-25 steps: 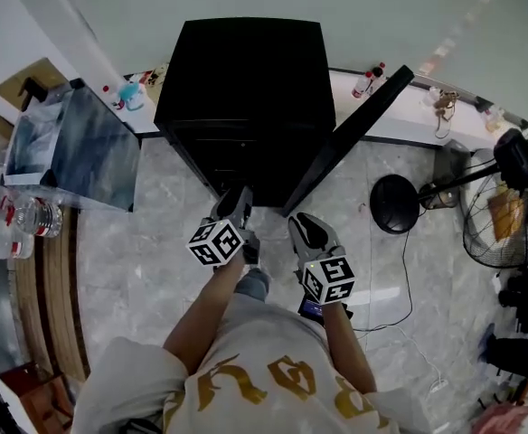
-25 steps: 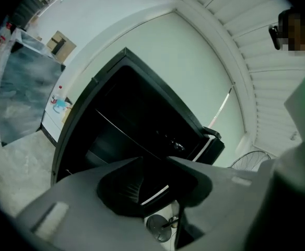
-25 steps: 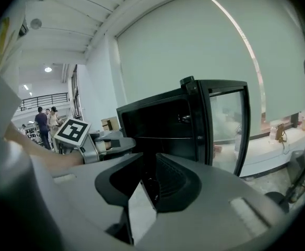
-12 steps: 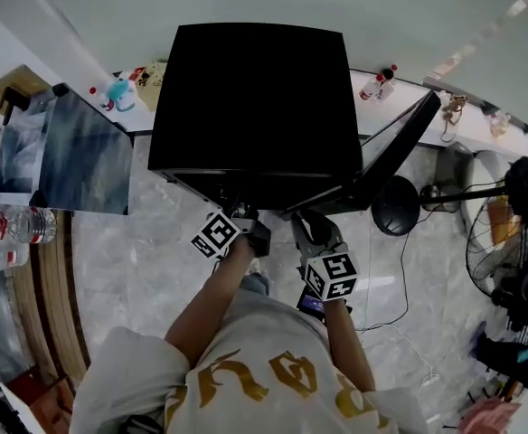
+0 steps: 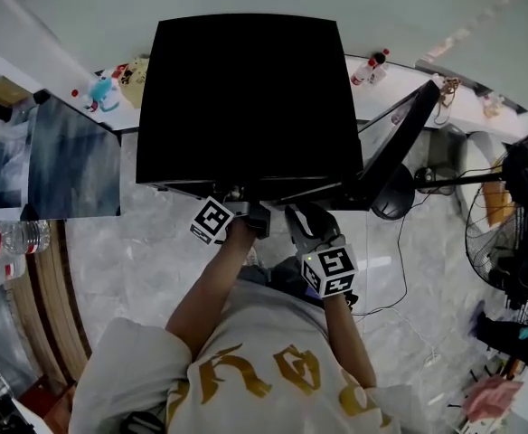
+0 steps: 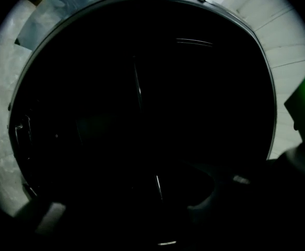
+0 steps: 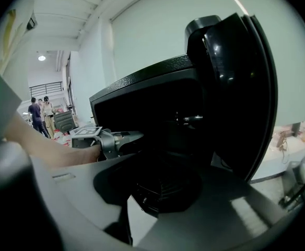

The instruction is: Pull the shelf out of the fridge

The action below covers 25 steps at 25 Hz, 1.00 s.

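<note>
Fridge (image 5: 246,98): black, door (image 5: 398,138) swung open at my right.
Shelf: inside, lost in darkness.
Left hand-held gripper (image 5: 249,213): at fridge mouth (grip unreadable, view black).
Right hand-held gripper (image 5: 300,217): released, beside it.

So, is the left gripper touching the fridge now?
Cannot tell. In the head view the left gripper reaches under the fridge top, which hides its tips; the left gripper view is nearly black, showing neither contact nor gap.
</note>
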### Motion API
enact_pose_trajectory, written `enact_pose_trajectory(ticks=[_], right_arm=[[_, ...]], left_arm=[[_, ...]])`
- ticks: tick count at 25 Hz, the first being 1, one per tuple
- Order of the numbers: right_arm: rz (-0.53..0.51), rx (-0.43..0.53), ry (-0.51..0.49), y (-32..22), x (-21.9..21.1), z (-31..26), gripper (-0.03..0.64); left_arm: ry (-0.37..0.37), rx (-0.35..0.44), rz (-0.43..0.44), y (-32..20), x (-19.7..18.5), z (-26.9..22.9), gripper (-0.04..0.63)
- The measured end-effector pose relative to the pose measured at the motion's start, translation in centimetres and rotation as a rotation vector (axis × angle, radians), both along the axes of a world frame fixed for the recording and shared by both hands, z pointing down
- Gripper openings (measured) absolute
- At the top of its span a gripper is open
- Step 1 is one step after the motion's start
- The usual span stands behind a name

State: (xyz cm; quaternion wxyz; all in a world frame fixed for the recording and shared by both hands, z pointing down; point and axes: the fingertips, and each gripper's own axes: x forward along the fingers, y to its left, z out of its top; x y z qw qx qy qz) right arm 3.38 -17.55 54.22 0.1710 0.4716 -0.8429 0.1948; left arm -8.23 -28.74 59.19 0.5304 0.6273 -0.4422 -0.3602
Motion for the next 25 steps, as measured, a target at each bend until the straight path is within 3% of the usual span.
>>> enact_pose_trajectory(ticks=[7, 14, 17, 25], right_arm=[[-0.025, -0.005, -0.046, -1.4, 0.5, 0.2, 0.117], [-0.116, -0.011, -0.076, -2.8, -1.2, 0.6, 0.114], [-0.132, -0.013, -0.081, -3.2, -1.6, 0.7, 0.114], [-0.145, -0.017, -0.086, -2.8, -1.7, 0.8, 0.112]], left_arm=[[0.042, -0.003, -0.048, -1.0, 0.1, 0.1, 0.135], [0.104, -0.003, -0.086, -1.3, -0.6, -0.1, 0.029], [0.145, 0.013, -0.084, -1.6, -0.4, -0.8, 0.02], [0.12, -0.007, -0.082, -1.4, -1.0, 0.2, 0.017]])
